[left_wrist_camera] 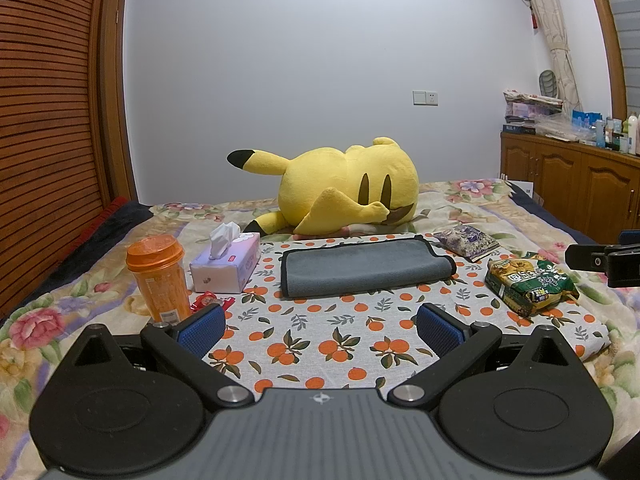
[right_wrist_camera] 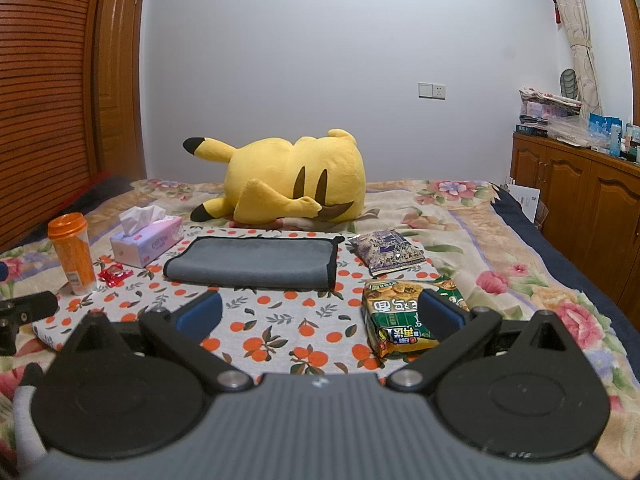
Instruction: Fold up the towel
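Orange was the first colour at the left of the frame: an orange cup [left_wrist_camera: 159, 276] stood at the left edge of the cloth [left_wrist_camera: 320, 344] printed with oranges, a red wrapper [left_wrist_camera: 208, 301] lay at its foot, and a tissue box [left_wrist_camera: 226, 262] sat just right of it. Past those, in the middle of both views, the grey towel [left_wrist_camera: 362, 266] lay flat on the cloth, already doubled into a long band with its dark-trimmed edges stacked at the right end. A yellow plush toy [left_wrist_camera: 340, 192] sprawled behind it. Right of the towel lay a purple packet [left_wrist_camera: 466, 242] and, nearer to us, a green noodle packet [left_wrist_camera: 530, 282].

We held both tongs low in the frame, short of the towel and touching nothing. Our left gripper [left_wrist_camera: 320, 328] stood wide, its blue pads [left_wrist_camera: 202, 328] spread over bare cloth. Our right gripper [right_wrist_camera: 320, 316] stood equally wide, with the noodle packet [right_wrist_camera: 408, 316] lying close by its right pad.

We judged one fold done and another still to come. To do it well, we thought each gripper should take one corner of the same short end, pinching both layers together so the lower one would not trail. That end should then be lifted only enough to clear the cloth and carried across level, with edges matched before we let go. The tissue box and the purple packet sat near the towel's ends, so a low, straight approach would keep us from knocking them.
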Demonstrator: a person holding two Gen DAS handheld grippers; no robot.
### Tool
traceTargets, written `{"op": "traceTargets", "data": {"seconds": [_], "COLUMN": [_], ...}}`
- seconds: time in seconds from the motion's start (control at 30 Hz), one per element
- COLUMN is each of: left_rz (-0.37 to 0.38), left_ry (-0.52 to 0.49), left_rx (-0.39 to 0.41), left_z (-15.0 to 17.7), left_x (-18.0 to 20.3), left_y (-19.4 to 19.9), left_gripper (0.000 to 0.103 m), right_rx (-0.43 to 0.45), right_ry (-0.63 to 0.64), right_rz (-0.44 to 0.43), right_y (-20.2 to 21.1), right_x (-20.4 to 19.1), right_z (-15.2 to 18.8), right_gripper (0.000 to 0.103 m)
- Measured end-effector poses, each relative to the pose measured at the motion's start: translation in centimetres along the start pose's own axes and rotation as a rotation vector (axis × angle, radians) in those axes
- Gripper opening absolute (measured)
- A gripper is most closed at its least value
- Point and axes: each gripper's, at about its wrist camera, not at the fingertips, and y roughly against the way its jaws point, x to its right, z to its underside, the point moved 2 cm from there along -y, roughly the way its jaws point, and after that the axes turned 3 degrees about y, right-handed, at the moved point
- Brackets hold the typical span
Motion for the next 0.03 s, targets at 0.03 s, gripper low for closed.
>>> {"op": "traceTargets", "data": {"seconds": [0.03], "left_rz": [0.0], "left_ry": [0.0], "left_rx": [0.0], "left_z": [0.0], "left_x": [0.04], "left_y": [0.02], "left_gripper": [0.103], "right_rx": [0.0], "right_ry": [0.0], "right_rz": [0.0], "right_y": [0.0], "right_x": [0.0], "right_z": [0.0], "right_gripper": [0.103]}}
